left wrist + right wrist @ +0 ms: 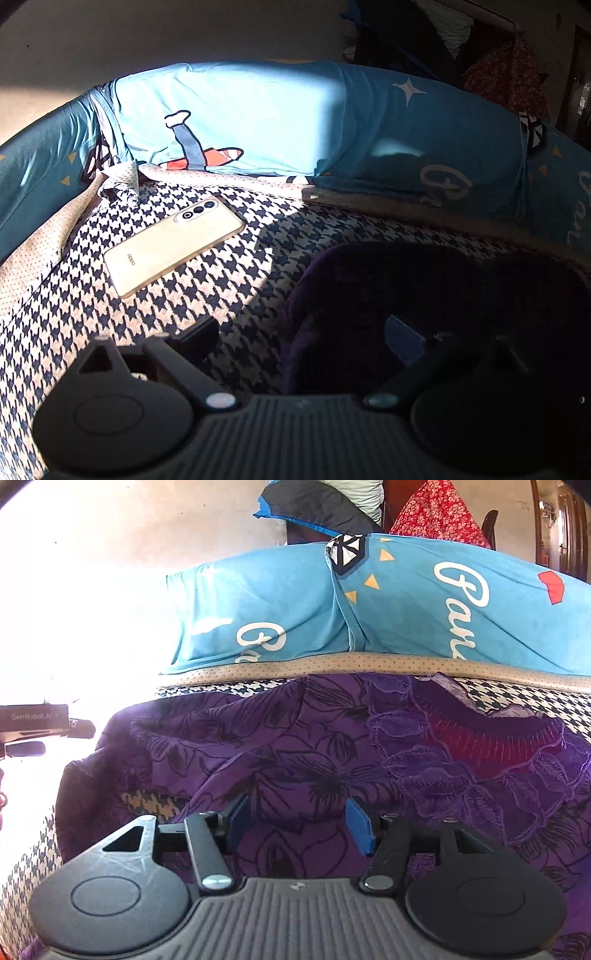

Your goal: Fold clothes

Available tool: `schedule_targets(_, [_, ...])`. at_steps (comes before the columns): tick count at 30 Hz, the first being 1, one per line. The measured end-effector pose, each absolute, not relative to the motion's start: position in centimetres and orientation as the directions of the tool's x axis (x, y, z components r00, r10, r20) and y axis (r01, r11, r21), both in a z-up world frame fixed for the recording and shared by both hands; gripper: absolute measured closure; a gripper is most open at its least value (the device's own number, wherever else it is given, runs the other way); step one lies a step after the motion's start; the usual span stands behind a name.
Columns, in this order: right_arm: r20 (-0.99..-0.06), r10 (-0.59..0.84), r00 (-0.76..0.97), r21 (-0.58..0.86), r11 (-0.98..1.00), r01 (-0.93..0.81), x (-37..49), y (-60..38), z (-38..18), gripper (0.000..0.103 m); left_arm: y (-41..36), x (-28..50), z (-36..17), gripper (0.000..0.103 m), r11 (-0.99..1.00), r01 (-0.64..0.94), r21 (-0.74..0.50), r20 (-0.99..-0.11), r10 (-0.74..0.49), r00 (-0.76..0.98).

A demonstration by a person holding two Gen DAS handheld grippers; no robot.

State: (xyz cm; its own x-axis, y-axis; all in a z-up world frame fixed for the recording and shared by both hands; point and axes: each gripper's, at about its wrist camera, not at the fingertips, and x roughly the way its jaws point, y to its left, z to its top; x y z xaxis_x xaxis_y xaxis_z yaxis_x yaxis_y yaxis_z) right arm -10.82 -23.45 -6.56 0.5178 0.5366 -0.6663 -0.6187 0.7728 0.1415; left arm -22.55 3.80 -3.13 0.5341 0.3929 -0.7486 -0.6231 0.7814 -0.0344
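The right gripper point(295, 819) sits over the purple garment point(295, 738), jaws half apart with a raised fold between them; whether the pads pinch it I cannot tell. The cloth stretches from 9 to 3 o'clock across the checked bedcover point(517, 694). The left gripper point(306, 332) hangs released, with the garment's dark edge point(369, 295) at its 1 o'clock. The right gripper looks nearer. A phone point(173, 247) lies at 11 o'clock, with blue pillows point(258, 118) beyond.

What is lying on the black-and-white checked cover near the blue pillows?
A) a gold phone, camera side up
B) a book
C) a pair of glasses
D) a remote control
A: a gold phone rests flat on the checked cover, camera lenses facing up.
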Motion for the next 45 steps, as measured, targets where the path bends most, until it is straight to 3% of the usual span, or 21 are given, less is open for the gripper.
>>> schedule_targets(7, [-0.667,0.529,0.525,0.137,0.78,-0.611,-10.9,-23.4,-6.6,0.046,2.4,-23.8,-6.1,0.006,0.82,-0.572,-0.032,-0.818,0.307,0.486])
schedule_targets(11, [-0.668,0.525,0.527,0.141,0.785,-0.603,-10.8,-23.5,-6.7,0.046,2.2,-23.1,-7.9,0.007,0.814,-0.581,0.003,-0.833,0.323,0.449])
schedule_targets(12, [-0.669,0.524,0.527,0.14,0.785,-0.603,-10.8,-23.4,-6.7,0.046,2.2,-23.0,-8.1,0.023,0.813,-0.582,0.004,-0.83,0.328,0.451])
schedule_targets(13, [-0.669,0.523,0.528,0.138,0.786,-0.603,-10.8,-23.4,-6.7,0.046,2.2,-22.9,-8.1,0.051,0.811,-0.585,0.007,-0.83,0.331,0.449])
schedule_targets(16, [-0.668,0.519,0.534,0.132,0.788,-0.601,-10.7,-23.3,-6.7,0.046,2.6,-22.9,-8.0,0.08,0.799,-0.601,-0.005,-0.832,0.33,0.447])
schedule_targets(21, [-0.669,0.514,0.536,0.134,0.794,-0.593,-10.5,-23.3,-6.8,0.046,2.9,-23.1,-7.0,0.094,0.765,-0.634,0.115,-0.77,0.472,0.43])
schedule_targets(23, [-0.669,0.514,0.537,0.135,0.795,-0.592,-10.5,-23.3,-6.8,0.046,2.9,-23.1,-6.0,0.094,0.707,-0.664,0.242,-0.682,0.611,0.402])
schedule_targets(25, [-0.668,0.513,0.539,0.133,0.795,-0.592,-10.5,-23.3,-6.7,0.046,2.6,-23.0,-4.8,0.094,0.589,-0.7,0.403,-0.522,0.776,0.354])
schedule_targets(26, [-0.667,0.513,0.54,0.132,0.795,-0.592,-10.5,-23.3,-6.7,0.046,2.4,-22.9,-4.2,0.091,0.521,-0.715,0.466,-0.436,0.838,0.327])
schedule_targets(27, [-0.666,0.513,0.542,0.132,0.795,-0.591,-10.5,-23.3,-6.7,0.046,2.4,-22.8,-3.7,0.077,0.473,-0.725,0.5,-0.383,0.872,0.305])
schedule_targets(28, [-0.665,0.514,0.543,0.134,0.796,-0.59,-10.5,-23.3,-6.6,0.046,2.5,-22.8,-3.2,0.052,0.465,-0.729,0.502,-0.38,0.876,0.298])
schedule_targets(30, [-0.666,0.512,0.543,0.134,0.798,-0.587,-10.4,-23.3,-6.6,0.046,2.6,-23.0,-2.6,0.024,0.506,-0.733,0.454,-0.413,0.849,0.33])
schedule_targets(31, [-0.666,0.511,0.544,0.134,0.799,-0.586,-10.3,-23.4,-6.7,0.046,2.4,-23.1,-2.4,0.018,0.523,-0.734,0.434,-0.422,0.837,0.347])
schedule_targets(35, [-0.669,0.507,0.544,0.134,0.802,-0.583,-10.1,-23.4,-6.7,0.046,1.3,-22.8,-2.5,0.006,0.601,-0.687,0.41,-0.482,0.782,0.396])
schedule_targets(45, [-0.671,0.503,0.544,0.129,0.803,-0.582,-10.1,-23.4,-6.7,0.046,-3.4,-22.2,-4.1,0.004,0.768,-0.589,0.25,-0.639,0.588,0.496])
